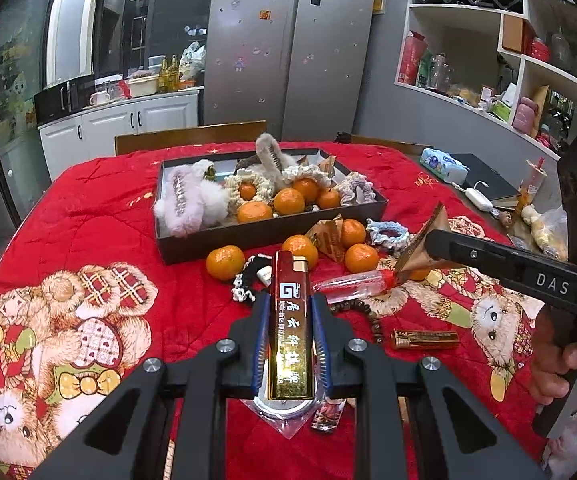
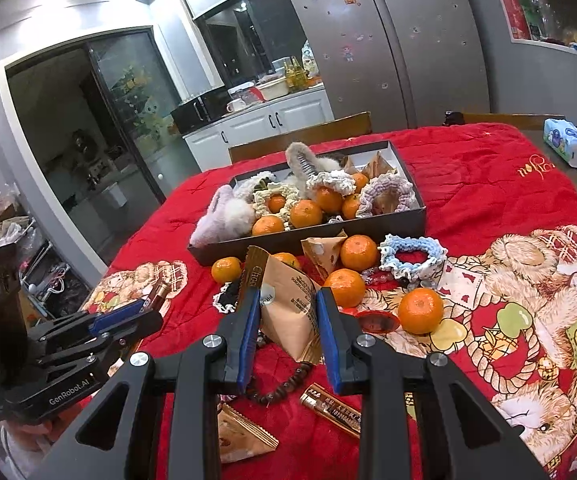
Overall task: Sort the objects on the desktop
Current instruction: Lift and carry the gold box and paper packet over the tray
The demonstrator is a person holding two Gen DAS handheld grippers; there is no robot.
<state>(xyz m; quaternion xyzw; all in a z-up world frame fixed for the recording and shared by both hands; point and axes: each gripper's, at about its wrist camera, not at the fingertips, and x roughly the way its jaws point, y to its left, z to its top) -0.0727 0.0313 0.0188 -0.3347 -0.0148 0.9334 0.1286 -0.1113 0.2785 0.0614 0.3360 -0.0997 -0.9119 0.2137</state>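
My left gripper [image 1: 290,304] is shut on a gold and red lighter [image 1: 291,332], held above the red cloth. My right gripper [image 2: 287,300] is shut on a tan triangular snack packet [image 2: 288,308], lifted over the table; it also shows in the left wrist view [image 1: 420,248]. A dark tray [image 1: 264,232] behind holds fluffy hair clips, scrunchies and several tangerines. Loose tangerines [image 2: 420,310], a blue scrunchie [image 2: 412,258], a second gold lighter [image 2: 334,408], a bead bracelet [image 2: 284,384] and another snack packet [image 2: 326,254] lie in front of the tray.
A red transparent lighter [image 1: 352,284] and a black scrunchie [image 1: 248,280] lie near the left gripper. A tissue pack [image 1: 442,164], a notebook and a white charger sit at the table's right edge. A chair back [image 1: 190,136] stands behind the table.
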